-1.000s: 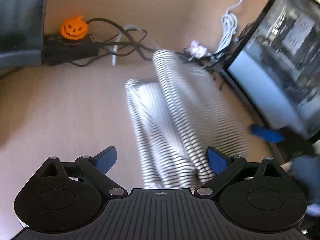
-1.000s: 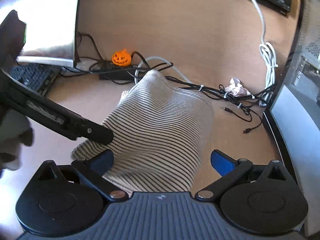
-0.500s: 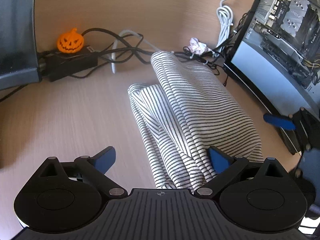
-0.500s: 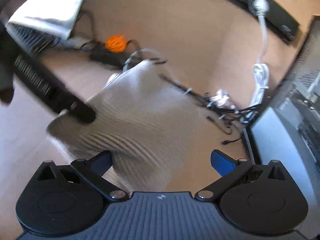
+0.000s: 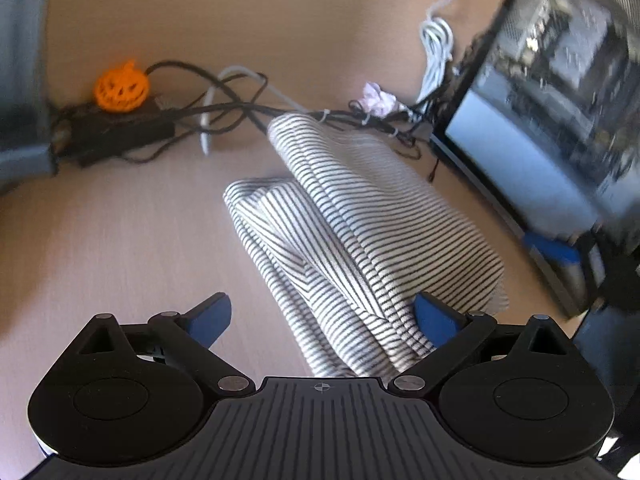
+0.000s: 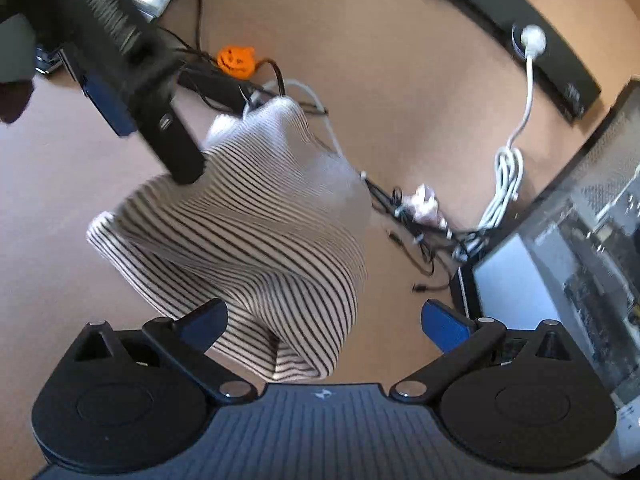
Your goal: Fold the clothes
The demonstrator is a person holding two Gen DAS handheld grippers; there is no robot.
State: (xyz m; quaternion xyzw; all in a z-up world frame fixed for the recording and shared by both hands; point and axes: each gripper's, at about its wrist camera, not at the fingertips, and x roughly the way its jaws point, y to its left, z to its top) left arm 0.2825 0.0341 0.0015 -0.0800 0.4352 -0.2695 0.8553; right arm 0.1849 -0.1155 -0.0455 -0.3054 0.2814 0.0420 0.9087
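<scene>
The folded striped garment [image 5: 360, 240] lies on the bench [image 5: 120, 248] near its cable-strewn rear edge, between the released left gripper [image 5: 320, 316] and released right gripper [image 6: 324, 320], neither grasping it

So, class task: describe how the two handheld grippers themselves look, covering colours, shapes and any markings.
The left gripper and right gripper look alike: black ribbed body, two round black discs with silver pivot pins, black linkage arms, and blue fingers. Each body carries a small mark at its front centre. No cables or sleeves show.
</scene>
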